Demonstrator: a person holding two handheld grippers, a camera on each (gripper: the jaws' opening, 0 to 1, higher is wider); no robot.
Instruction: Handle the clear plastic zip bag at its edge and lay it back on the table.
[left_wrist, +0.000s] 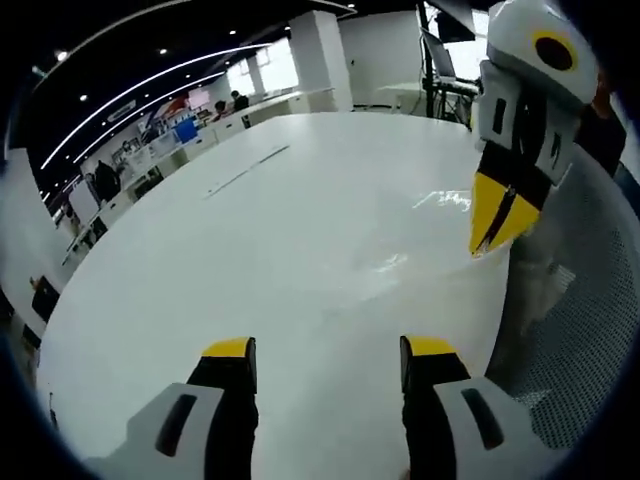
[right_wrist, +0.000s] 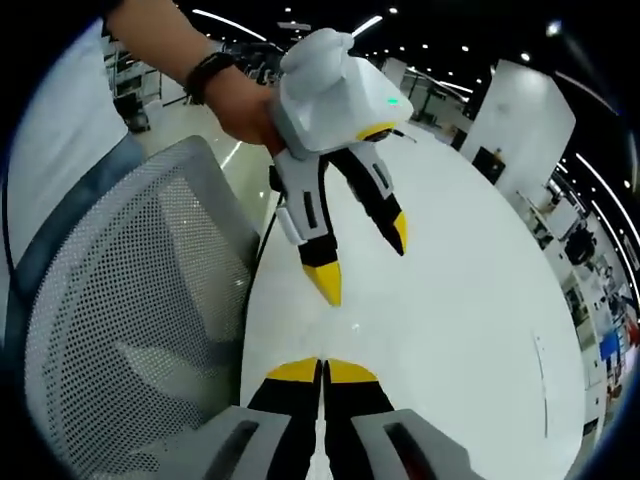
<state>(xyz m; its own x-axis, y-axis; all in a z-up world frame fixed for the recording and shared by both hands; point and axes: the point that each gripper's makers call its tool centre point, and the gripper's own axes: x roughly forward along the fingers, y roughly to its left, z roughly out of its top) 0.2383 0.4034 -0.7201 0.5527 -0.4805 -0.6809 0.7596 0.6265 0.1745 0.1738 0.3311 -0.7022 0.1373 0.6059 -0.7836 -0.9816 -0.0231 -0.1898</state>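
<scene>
The clear zip bag (left_wrist: 425, 230) is almost invisible on the white table (left_wrist: 280, 210); in the left gripper view only shiny creases mark it. My right gripper (left_wrist: 487, 240) hangs there with its yellow tips pressed together at the bag's near edge, just above the table's rim. In the right gripper view its jaws (right_wrist: 322, 368) are shut tight, and the film between them is too thin to make out. My left gripper (left_wrist: 329, 350) is open over bare tabletop. The left gripper (right_wrist: 362, 258), held by a hand, hovers with spread jaws over the table (right_wrist: 460, 300).
A grey mesh office chair (right_wrist: 130, 300) stands against the table's edge, right beside both grippers; the chair (left_wrist: 585, 330) is also at the right of the left gripper view. Desks, pillars and people are far behind the long table.
</scene>
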